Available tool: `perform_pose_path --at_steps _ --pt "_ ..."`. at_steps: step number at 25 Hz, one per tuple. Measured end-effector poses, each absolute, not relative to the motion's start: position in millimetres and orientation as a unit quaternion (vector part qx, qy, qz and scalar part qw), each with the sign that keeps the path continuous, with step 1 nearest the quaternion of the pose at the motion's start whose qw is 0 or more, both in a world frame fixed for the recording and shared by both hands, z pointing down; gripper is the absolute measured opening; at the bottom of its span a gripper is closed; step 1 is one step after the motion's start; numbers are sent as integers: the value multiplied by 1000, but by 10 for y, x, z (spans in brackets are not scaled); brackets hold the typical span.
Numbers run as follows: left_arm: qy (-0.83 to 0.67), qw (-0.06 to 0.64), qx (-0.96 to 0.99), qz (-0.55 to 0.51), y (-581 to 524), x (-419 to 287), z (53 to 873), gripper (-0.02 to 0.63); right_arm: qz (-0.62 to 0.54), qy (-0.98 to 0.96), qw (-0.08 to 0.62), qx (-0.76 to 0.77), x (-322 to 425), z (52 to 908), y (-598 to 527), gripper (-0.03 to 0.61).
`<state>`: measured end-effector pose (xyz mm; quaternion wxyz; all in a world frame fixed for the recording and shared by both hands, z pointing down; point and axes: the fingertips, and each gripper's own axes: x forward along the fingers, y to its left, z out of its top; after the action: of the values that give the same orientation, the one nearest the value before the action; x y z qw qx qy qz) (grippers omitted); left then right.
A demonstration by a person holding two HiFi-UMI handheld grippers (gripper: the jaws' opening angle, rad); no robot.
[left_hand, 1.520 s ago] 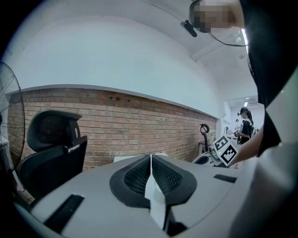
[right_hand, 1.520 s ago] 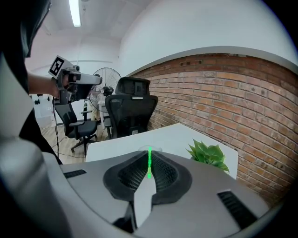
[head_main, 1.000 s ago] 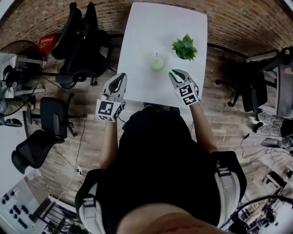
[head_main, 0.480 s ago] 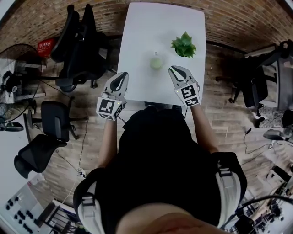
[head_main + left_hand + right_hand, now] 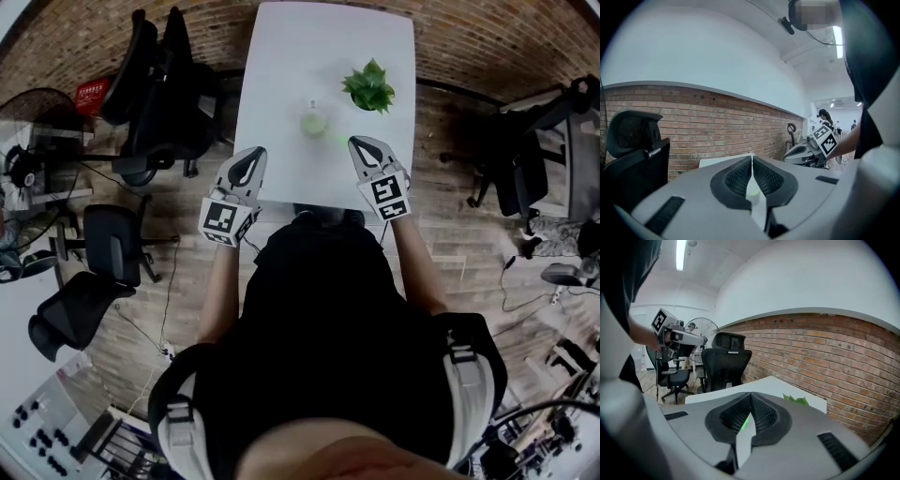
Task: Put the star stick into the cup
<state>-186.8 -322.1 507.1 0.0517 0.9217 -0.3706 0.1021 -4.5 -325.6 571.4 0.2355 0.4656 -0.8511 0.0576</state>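
Only a green sliver of the star stick (image 5: 746,421) shows, pinched in the clenched right hand-held gripper (image 5: 358,143), just lower right of the cup (image 5: 314,123) on the white counter (image 5: 281,56). A potted plant (image 5: 368,86) stands upper right of the cup. At the counter's lower left edge, the left hand-held gripper (image 5: 251,155) is clenched on nothing.

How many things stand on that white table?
2: a pale green cup near the middle, and a potted plant to its right. Smaller items may escape view.
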Motion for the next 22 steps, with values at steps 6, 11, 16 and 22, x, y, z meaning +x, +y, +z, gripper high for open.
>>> perform_pose_path --at_steps 6,11,16,22 --pt "-383 52 916 106 -3073 -1606 5008 26 64 -860 246 443 179 5748 -3093 -2" --pt "-391 61 912 113 -2846 -1361 5009 26 75 -869 241 426 341 5727 -2982 -3" --pt "-408 66 903 117 -2662 -1140 5010 26 83 -877 238 409 542 5771 -2850 -3" --pt "-426 71 894 119 -2456 -887 5038 26 84 -887 236 388 742 5821 -2688 -3"
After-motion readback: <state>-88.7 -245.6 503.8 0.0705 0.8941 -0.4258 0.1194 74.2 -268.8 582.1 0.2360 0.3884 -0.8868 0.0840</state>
